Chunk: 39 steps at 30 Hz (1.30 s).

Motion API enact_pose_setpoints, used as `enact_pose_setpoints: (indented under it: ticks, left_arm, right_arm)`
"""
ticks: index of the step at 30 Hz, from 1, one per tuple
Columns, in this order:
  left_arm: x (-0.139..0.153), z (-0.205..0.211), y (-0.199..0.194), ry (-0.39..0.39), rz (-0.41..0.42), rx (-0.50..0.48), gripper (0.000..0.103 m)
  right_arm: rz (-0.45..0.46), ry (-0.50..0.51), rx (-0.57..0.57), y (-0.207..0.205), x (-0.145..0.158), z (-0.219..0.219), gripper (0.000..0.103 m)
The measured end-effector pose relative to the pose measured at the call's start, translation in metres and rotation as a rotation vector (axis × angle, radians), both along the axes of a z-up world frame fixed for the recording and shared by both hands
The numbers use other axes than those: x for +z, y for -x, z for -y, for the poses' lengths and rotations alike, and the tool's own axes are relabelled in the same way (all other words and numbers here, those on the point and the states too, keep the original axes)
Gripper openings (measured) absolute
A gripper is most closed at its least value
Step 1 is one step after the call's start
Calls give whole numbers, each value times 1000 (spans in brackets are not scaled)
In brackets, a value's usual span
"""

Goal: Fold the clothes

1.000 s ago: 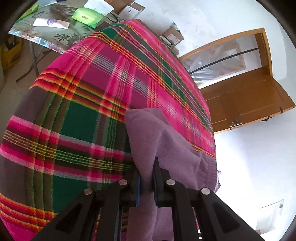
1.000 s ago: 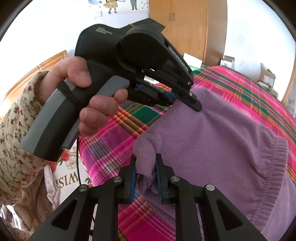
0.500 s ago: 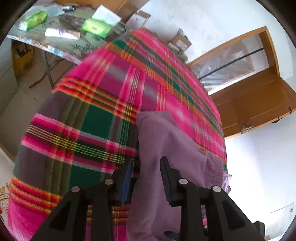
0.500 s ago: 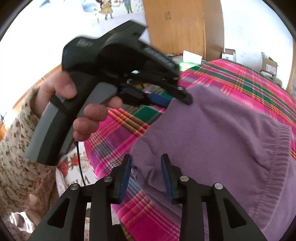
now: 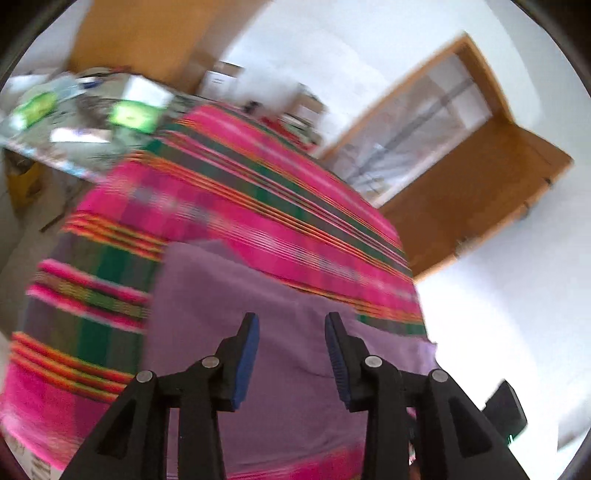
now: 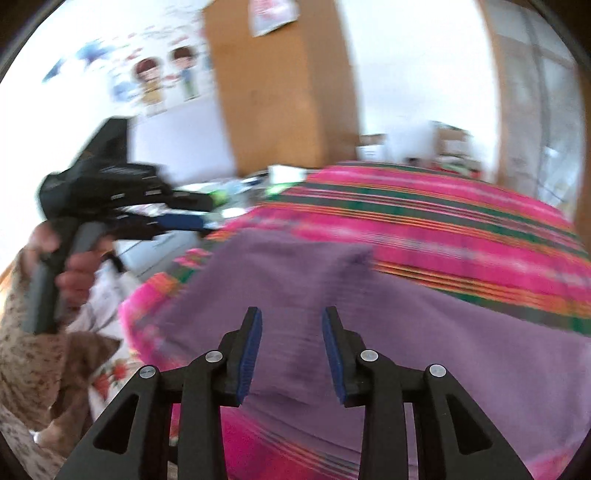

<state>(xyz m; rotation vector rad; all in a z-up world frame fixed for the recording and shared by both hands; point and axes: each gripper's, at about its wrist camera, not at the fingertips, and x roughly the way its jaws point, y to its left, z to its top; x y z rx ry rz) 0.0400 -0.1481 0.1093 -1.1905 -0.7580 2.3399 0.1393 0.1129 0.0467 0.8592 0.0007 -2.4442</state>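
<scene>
Your left tongs (image 5: 290, 354) are opening and your right tongs (image 6: 291, 350) released, both empty above the soft purple fleece garment (image 6: 295, 288) spreading rightward across the pink plaid bed (image 6: 443, 218).

Legible text: none, as both views are smeared by motion. Pale marks on the side of the left gripper (image 6: 122, 184) could be lettering, and the green packets (image 5: 135, 116) on the side table (image 5: 74, 155) carry light patches that could be print; neither can be read. The cartoon stickers (image 6: 162, 79) on the wall and the sheet (image 6: 271, 13) pinned to the wardrobe (image 6: 280, 92) show shapes and colour only, no words or numbers.
</scene>
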Motion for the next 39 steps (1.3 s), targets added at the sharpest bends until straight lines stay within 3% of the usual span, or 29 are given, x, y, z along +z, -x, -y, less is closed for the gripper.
enact_pose_setpoints:
  ticks: [4,7,20,28,39]
  left_arm:
    - [-4,-39,6,14,30,-88,37]
    - [-12,-67,10,41,56,-134,37]
    - [-39,-170,6,151,85,-326,37]
    - [-58,-206,6,236,83,-402,37]
    - [-73,-219,20,219,110,-400,37]
  right_arm:
    - [43,7,-182,8,-8,-60,35]
    - [48,-47,-261,6,-16,-86,35]
    - [139,-200,-411,14,-54,-141,35]
    - [140,-235,-551,8,-53,-212,35]
    - [112,-182,-780,26,-39,-306,36]
